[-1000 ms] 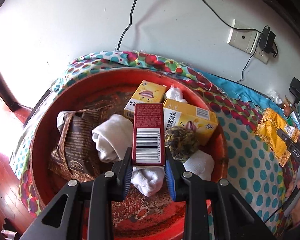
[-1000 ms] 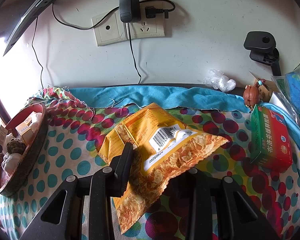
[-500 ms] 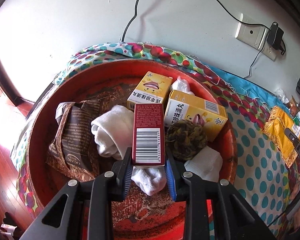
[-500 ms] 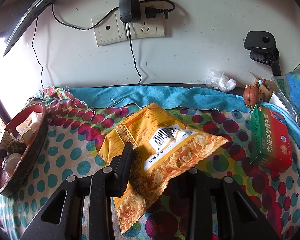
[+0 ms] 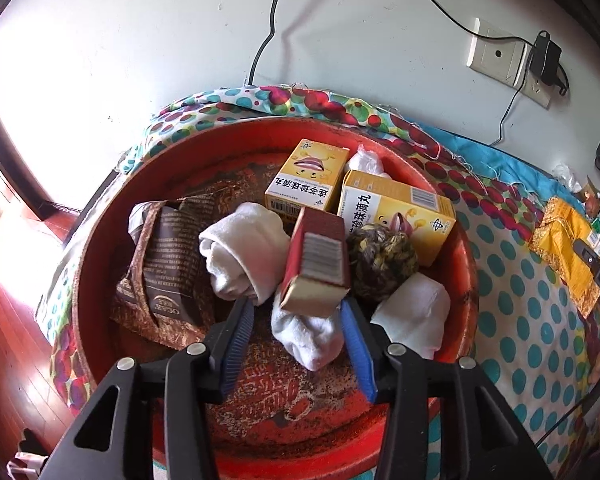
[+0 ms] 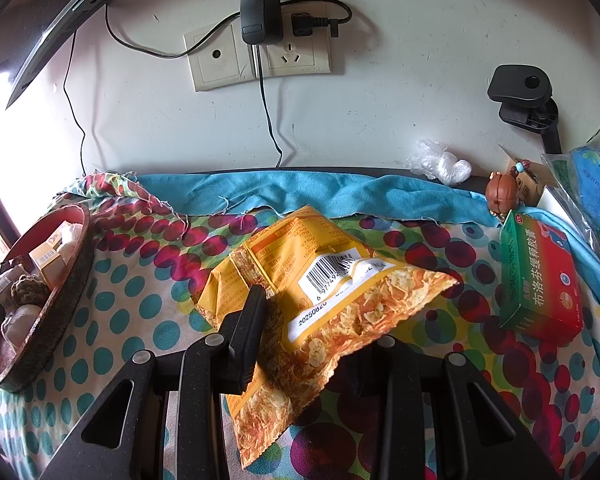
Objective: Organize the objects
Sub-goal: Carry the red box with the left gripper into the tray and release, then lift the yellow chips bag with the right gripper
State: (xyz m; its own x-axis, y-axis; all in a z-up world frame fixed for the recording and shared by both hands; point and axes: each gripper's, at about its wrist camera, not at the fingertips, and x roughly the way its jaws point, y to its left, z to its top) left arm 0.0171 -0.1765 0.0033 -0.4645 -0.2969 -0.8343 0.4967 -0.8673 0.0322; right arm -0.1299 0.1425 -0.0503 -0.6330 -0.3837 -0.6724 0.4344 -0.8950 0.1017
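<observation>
In the red bowl (image 5: 100,280), socks (image 5: 244,256) and yellow boxes (image 5: 396,216) crowd the red box (image 5: 316,264), released by the left gripper (image 5: 296,320), jaws just opened; the right gripper (image 6: 320,320) clamps the snack bag (image 6: 340,300).

A red basin (image 5: 100,264) with a worn, speckled floor holds a dark red box (image 5: 320,256) striped with a white barcode, two yellow boxes (image 5: 306,178), white socks (image 5: 244,256), a brown printed bag (image 5: 168,264) and a mottled olive ball (image 5: 382,258). At 3 o'clock from the basin spreads a cloth (image 6: 120,320) dotted teal and crimson, edged in plain blue, bearing an orange-yellow snack bag (image 6: 340,300) and a green-and-red box (image 6: 540,276)
</observation>
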